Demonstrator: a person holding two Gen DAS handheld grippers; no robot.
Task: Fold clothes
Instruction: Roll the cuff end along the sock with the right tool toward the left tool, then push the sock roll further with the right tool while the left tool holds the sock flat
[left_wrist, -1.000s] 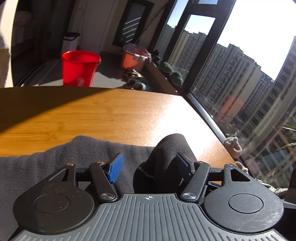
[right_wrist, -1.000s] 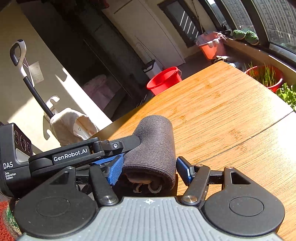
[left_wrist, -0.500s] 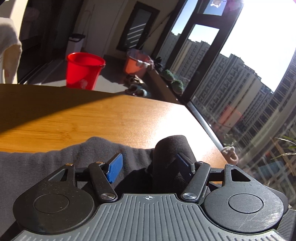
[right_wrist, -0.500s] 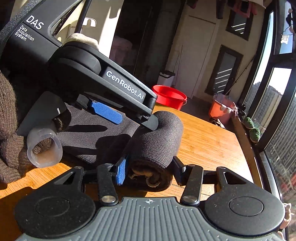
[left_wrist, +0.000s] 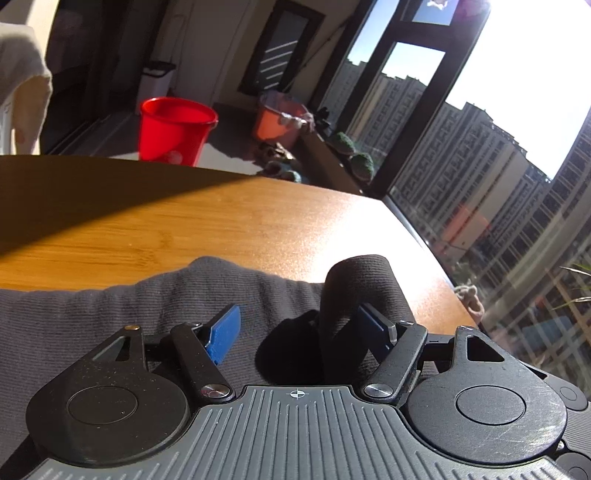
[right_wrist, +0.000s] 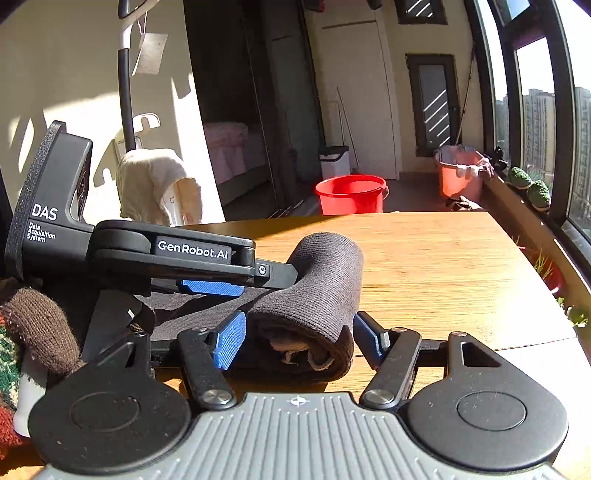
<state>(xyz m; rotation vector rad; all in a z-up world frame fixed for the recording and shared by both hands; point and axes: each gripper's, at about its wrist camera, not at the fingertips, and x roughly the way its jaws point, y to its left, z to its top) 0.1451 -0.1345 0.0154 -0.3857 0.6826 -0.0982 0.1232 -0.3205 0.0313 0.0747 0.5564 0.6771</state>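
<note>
- Your left tool stands wide, its blue pads apart; the rolled end of the dark grey garment rises at lower centre-right of the left view, touching the right-hand pad only.
- The rest of that garment lies flat across the lower left of the frame, on the wooden surface, under the tool.
- Your right tool is also spread wide. The roll sits between its pads, near the left one; whether it touches either pad cannot be told.
- In the right view the roll lies at centre frame, its open end with lighter lining facing the camera, its body angled up and to the right.
- The left tool's body, marked GenRobot.AI, reaches in from the left of the right view, its upper finger tip against the roll's side.
- A brown knitted glove shows at the lower left edge.
- A red bucket stands on the floor beyond the surface, upper centre; an orange tub is to its right by the window.
</note>
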